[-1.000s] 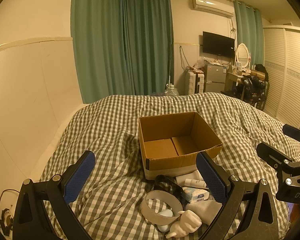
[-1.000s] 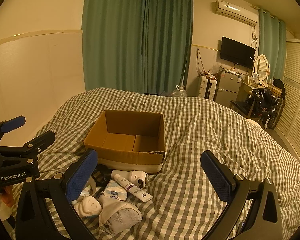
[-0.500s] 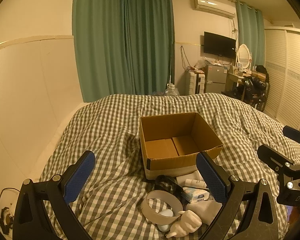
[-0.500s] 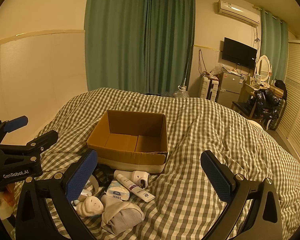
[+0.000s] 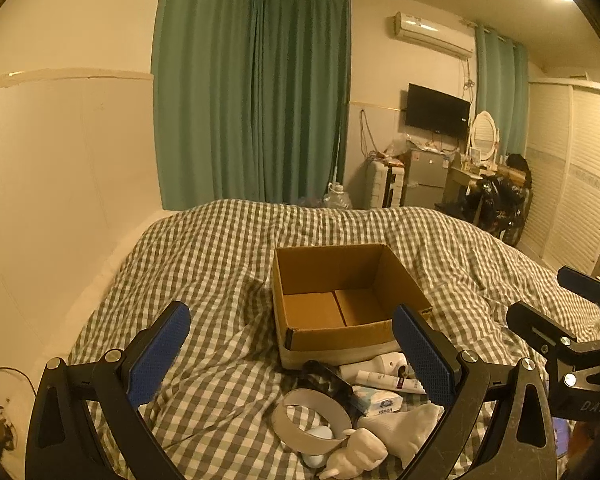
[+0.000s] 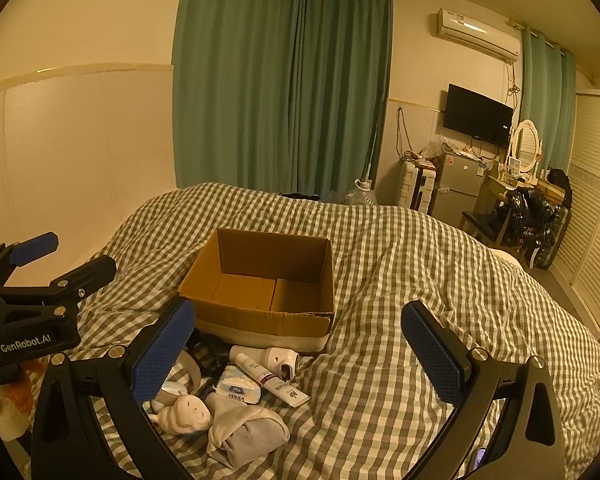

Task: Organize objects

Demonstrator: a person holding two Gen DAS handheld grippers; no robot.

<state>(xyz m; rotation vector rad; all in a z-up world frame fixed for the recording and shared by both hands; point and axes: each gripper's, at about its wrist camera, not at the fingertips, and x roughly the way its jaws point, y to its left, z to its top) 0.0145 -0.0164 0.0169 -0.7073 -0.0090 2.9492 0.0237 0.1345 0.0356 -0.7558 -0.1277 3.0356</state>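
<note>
A bed (image 5: 220, 248) under a green-and-white checked quilt fills a warm-lit room with teal curtains (image 5: 256, 96), a wall TV (image 5: 438, 111), an air conditioner (image 5: 432, 34) and louvred wardrobe doors (image 6: 596, 216). An open, empty cardboard box (image 6: 260, 280) sits mid-quilt. Just before it lies a pile: tube (image 6: 272, 378), tissue pack (image 6: 238, 388), socks (image 6: 246, 428), a band (image 5: 312, 420). The left tool (image 5: 290, 354) and right tool (image 6: 300, 350) both hover spread wide, holding nothing.
</note>
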